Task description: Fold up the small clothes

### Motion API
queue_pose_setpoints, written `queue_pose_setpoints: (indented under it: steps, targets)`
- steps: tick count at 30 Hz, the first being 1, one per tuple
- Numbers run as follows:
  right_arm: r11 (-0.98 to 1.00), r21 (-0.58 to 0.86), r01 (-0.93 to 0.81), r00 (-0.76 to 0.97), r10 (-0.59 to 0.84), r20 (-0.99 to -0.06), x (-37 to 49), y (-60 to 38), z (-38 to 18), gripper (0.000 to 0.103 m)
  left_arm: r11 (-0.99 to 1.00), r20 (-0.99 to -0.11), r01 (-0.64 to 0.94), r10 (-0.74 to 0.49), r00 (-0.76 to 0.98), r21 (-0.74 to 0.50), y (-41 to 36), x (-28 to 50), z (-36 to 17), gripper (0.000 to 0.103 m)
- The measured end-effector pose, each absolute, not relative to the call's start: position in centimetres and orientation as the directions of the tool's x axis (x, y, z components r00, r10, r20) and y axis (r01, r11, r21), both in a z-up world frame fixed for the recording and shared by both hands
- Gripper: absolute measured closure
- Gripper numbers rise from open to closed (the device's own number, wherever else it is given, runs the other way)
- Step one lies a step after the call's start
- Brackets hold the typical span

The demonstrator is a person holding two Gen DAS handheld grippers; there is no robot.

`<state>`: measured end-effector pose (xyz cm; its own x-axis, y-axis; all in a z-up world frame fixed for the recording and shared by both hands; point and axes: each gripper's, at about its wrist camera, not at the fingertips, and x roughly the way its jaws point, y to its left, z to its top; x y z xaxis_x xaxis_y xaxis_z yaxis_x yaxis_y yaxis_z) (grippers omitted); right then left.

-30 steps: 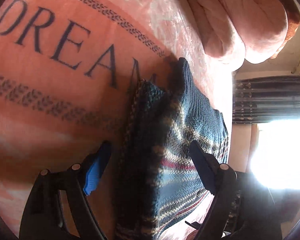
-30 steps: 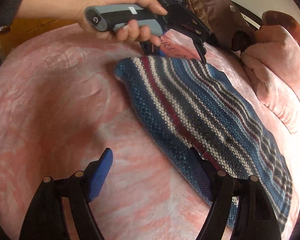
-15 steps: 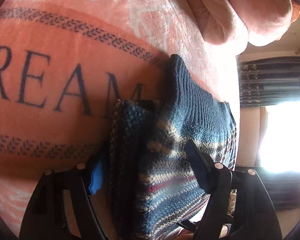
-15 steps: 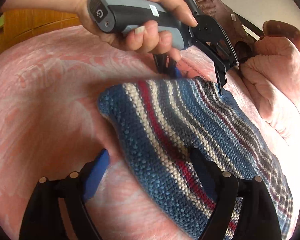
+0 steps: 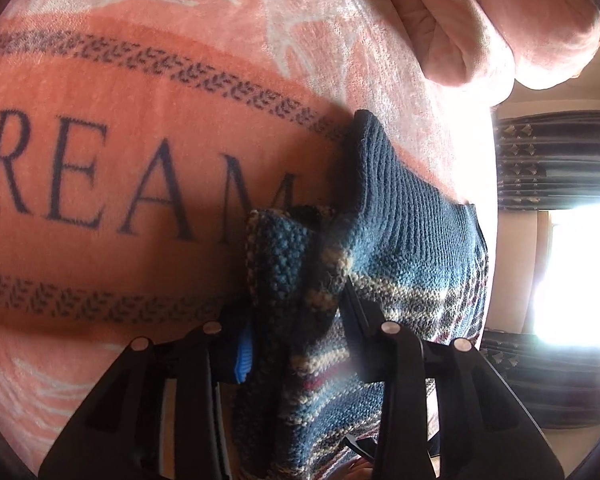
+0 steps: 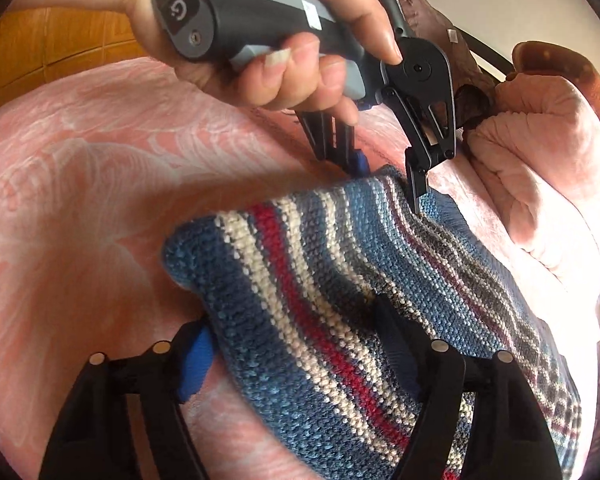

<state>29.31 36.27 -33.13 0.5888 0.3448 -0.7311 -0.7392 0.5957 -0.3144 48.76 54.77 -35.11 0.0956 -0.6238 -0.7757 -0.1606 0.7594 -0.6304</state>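
Your left gripper (image 5: pixel 296 320) is clamped on a bunched corner of the blue, cream and red striped knitted garment (image 6: pixel 340 300), lying on the pink patterned bed (image 6: pixel 80 200). Your right gripper (image 6: pixel 300 344) straddles the near corner; I cannot tell whether it has bitten. Lift unevenly and the thick knit may slip, or pinched bedcover may rise too.

pink blanket (image 5: pixel 100 92) on bed, bright window (image 5: pixel 572 272), dark curtains (image 5: pixel 556 160).
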Motion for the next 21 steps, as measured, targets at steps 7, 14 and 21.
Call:
queue_pose_setpoints:
  steps: [7,14,21]
  targets:
    - [0.605,-0.317,-0.731,0.592,0.331,-0.734,29.6,36.8,-32.8,0.042,0.767,-0.783,-0.157,-0.615,0.092,-0.622,54.5,48.9,-34.4,0.080]
    - [0.607,-0.317,-0.729,0.592,0.326,-0.737,29.9,37.1,-32.3,0.061,0.774,-0.790,-0.156,-0.606,0.095,-0.613,54.4,49.0,-33.8,0.082]
    - [0.626,-0.293,-0.723,0.590,0.339,-0.733,30.1,36.8,-30.8,0.080,0.787,-0.801,-0.147,-0.591,0.098,-0.599,54.1,49.0,-32.2,0.083]
